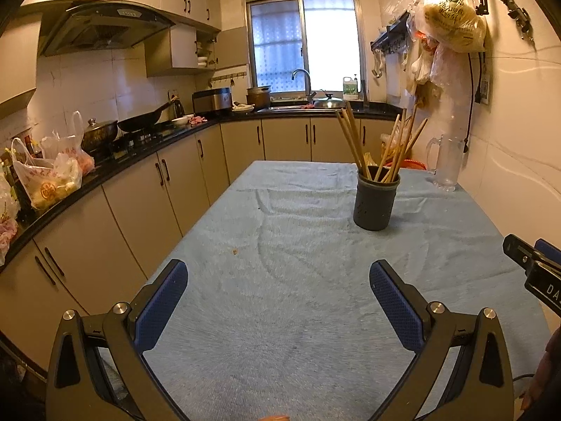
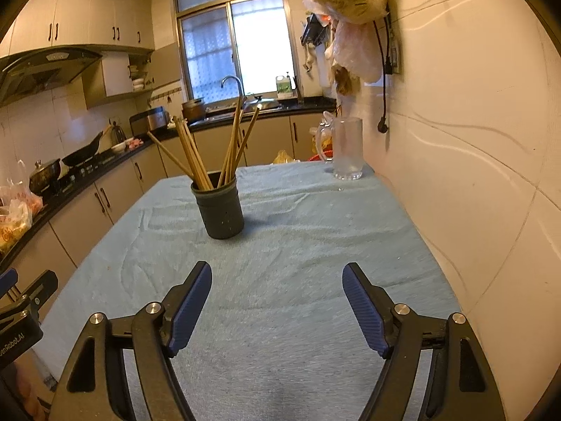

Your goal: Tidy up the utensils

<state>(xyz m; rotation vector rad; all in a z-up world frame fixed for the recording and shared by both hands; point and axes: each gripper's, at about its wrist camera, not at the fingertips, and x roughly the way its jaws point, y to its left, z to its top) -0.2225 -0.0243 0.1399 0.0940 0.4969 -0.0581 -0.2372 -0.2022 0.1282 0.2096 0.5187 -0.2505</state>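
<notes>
A dark grey utensil holder (image 1: 376,199) (image 2: 220,207) stands upright on the table's light blue cloth (image 1: 280,245) (image 2: 298,238). Several wooden chopsticks (image 1: 354,140) (image 2: 196,154) lean out of it in two bunches. My left gripper (image 1: 278,275) hovers open above the near cloth, well short of the holder, with nothing between its blue pads (image 1: 164,301). My right gripper (image 2: 277,275) is likewise open and empty, with the holder ahead and to its left. Each gripper shows at the edge of the other's view: the right gripper (image 1: 533,266) and the left gripper (image 2: 21,301).
A clear glass pitcher (image 1: 447,159) (image 2: 345,147) stands at the table's far right corner by the wall. The black kitchen counter (image 1: 105,168) with pots, a wok and plastic bags runs along the left. Bags (image 1: 452,21) hang on the right wall.
</notes>
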